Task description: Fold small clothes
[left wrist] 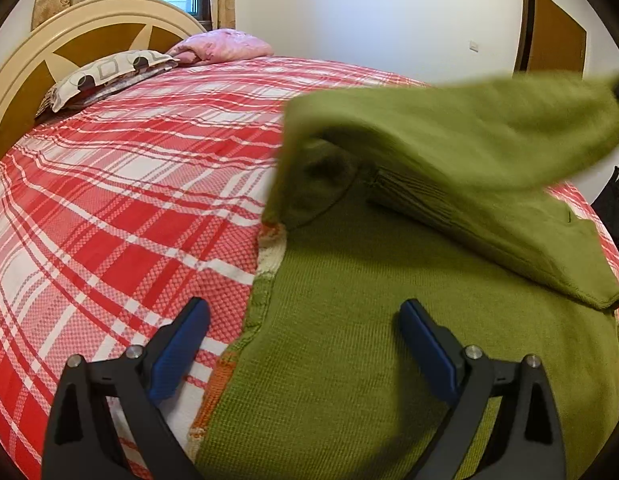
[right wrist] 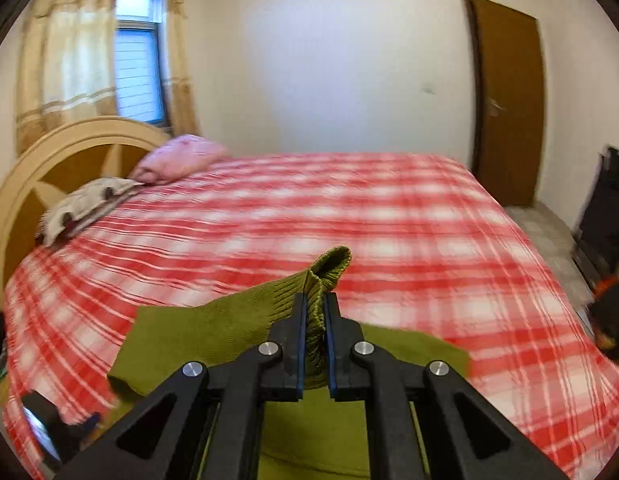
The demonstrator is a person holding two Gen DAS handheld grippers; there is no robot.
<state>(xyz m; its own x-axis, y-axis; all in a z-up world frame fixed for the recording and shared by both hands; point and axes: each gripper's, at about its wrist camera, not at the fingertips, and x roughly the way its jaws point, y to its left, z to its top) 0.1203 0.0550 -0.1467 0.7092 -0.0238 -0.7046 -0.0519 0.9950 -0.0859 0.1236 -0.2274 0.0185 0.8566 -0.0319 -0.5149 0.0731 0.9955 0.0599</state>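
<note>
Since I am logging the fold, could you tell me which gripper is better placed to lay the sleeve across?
Right: the right gripper already clamps the green sweater sleeve cuff, while the left gripper is open.

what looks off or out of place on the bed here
Nothing damaged or spilled. The green sweater lies partly flat on the plaid bedspread, with one sleeve lifted off it, its ribbed cuff clamped in the right gripper. The left gripper is open and empty over the sweater's edge.
</note>
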